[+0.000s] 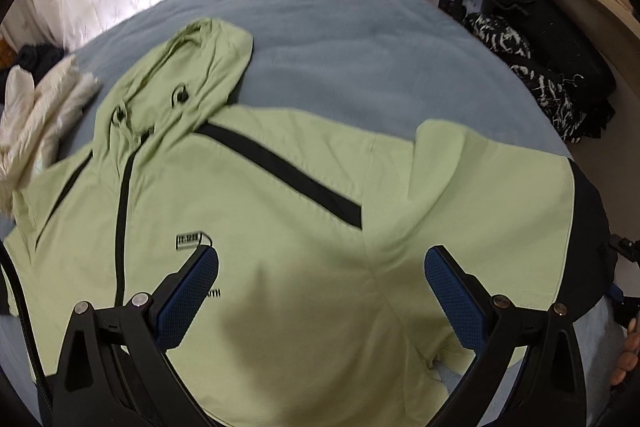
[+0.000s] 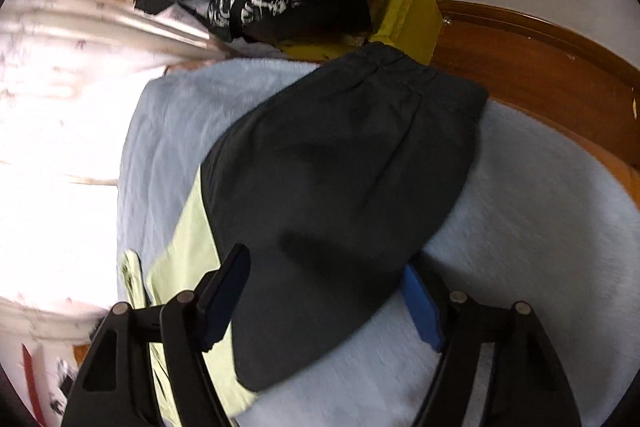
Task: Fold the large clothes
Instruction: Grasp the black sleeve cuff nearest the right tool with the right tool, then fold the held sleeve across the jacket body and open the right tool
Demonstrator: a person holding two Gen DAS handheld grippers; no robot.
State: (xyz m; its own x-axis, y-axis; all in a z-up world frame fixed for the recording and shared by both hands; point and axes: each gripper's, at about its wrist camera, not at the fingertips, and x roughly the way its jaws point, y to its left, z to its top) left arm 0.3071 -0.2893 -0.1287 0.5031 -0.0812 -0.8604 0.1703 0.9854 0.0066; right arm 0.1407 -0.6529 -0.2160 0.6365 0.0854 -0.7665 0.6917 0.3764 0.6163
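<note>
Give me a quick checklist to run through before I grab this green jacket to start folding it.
1. Green jacket lying flat on the blue blanket, front up: ok.
2. Hood spread out above the collar: ok.
3. Left hand-held gripper open over the chest, nothing between its pads: ok.
4. Right hand-held gripper open astride the dark sleeve end, pads not pressing: ok.
5. Sleeve smooth: not ok, a fold stands near the shoulder.
6. White garment clear of the jacket: not ok, it meets the far shoulder.
</note>
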